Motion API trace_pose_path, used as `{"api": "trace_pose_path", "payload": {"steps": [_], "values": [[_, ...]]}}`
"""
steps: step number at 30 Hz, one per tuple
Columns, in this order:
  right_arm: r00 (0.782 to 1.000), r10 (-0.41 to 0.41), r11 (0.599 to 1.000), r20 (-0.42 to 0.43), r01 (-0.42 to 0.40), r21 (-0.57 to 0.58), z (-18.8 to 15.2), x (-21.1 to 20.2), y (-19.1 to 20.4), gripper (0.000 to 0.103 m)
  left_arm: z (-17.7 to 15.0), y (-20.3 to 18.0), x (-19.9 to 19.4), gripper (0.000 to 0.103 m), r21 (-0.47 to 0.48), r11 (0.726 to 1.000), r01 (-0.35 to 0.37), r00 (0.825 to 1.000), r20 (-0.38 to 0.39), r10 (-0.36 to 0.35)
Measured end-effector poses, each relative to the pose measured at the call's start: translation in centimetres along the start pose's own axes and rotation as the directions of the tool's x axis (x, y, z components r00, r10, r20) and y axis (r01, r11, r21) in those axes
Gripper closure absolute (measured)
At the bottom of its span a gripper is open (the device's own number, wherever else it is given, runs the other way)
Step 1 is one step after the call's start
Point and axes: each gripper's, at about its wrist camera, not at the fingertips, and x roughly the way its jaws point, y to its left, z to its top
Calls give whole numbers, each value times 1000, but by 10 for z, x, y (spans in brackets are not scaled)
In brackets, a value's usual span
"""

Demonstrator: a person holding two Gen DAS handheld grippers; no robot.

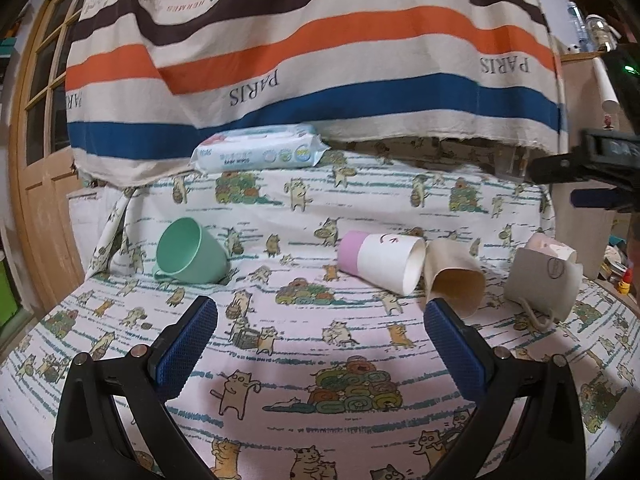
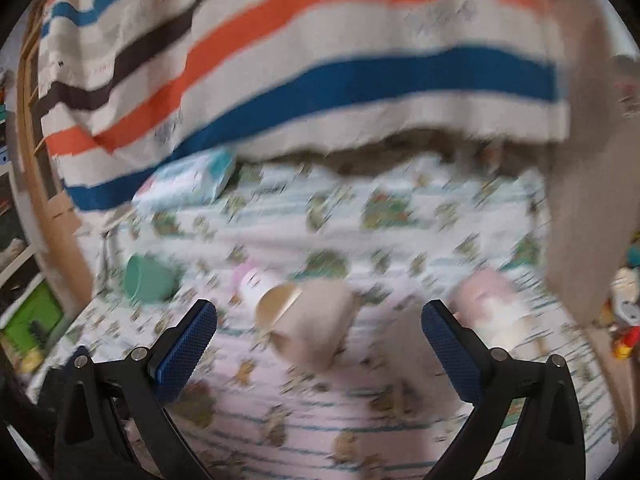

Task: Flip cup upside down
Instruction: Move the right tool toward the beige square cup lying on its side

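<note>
Place: a lived-in home room is shown.
Tabletop [image 1: 320, 344]: covered with a cartoon-cat cloth.
Backdrop: a striped "PARIS" cloth [image 1: 312, 40] is hung behind.
Door [image 1: 36, 140]: wooden, glazed, at left.
Household goods: wipes pack [image 1: 258, 152], bottles [image 1: 592, 28] on a shelf, toys [image 2: 628, 320] at right.

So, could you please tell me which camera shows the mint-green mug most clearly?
The left wrist view: the mint-green mug lies on its side, sharp, mouth and handle visible. The right wrist view shows only a motion-blurred green shape.
</note>
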Motion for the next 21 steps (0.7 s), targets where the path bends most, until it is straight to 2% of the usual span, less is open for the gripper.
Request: {"api": "trace_pose_path", "payload": {"steps": [3,5,7,9,11,14,17,21], "values": [[993,-52,999,-108,53,9,7,33,9,0,0,6,5,0,-30,1000,-3,1000,-26,2],[985,-39,999,-167,44,27,9,52,10,0,-1,11,7,0,-52,999,-2,999,-34,0],[969,-26,996,-247,46,75,11,78,10,2,-1,13,7,0,-66,998,0,999,-34,-2],[949,-30,990,-315,72,124,11,101,7,12,-2,13,7,0,-68,998,2,999,-35,-4],[921,-18,982,-389,89,165,11,128,5,14,-2,13,6,0,-63,998,4,1000,-31,-6],[900,-41,976,-433,128,174,11,151,3,14,-2,11,6,0,-53,999,4,1000,-26,-6],[886,-119,968,-448,203,145,11,171,1,14,-2,11,6,0,-53,999,6,1000,-25,-7],[860,-130,957,-493,239,164,9,192,-6,15,-3,10,5,0,-53,999,8,1000,-24,-9]]}}
